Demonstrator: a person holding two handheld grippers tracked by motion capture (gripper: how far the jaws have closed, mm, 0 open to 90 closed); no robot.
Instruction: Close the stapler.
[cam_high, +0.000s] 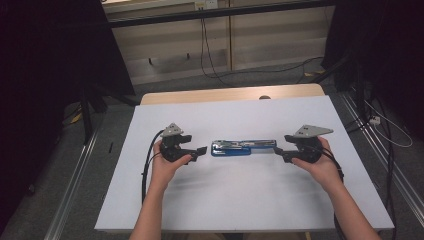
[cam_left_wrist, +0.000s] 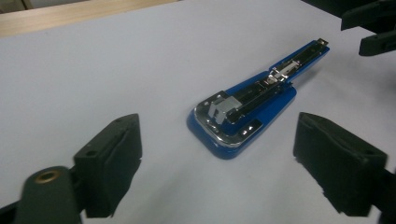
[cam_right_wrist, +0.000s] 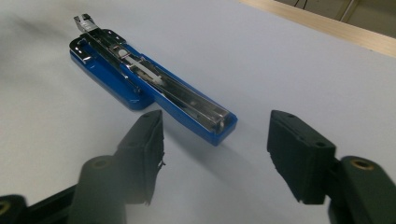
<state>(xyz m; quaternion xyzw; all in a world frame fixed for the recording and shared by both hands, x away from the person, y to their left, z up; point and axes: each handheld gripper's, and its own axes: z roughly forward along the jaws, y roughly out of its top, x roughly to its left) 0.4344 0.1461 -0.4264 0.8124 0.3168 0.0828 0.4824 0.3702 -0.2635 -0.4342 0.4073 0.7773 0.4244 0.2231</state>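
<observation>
Stapler (cam_high: 243, 148), blue, lies flat mid-table between left gripper (cam_high: 202, 149) and right gripper (cam_high: 278, 150), both spread, touching nothing.

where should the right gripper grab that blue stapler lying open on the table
Probably the narrow end of the blue stapler, the end nearest the right gripper. It lies flat and opened out, long axis toward the open jaws. Come in low from that end, pinching across its slim long sides; the wider chrome-edged end faces the left gripper.
</observation>
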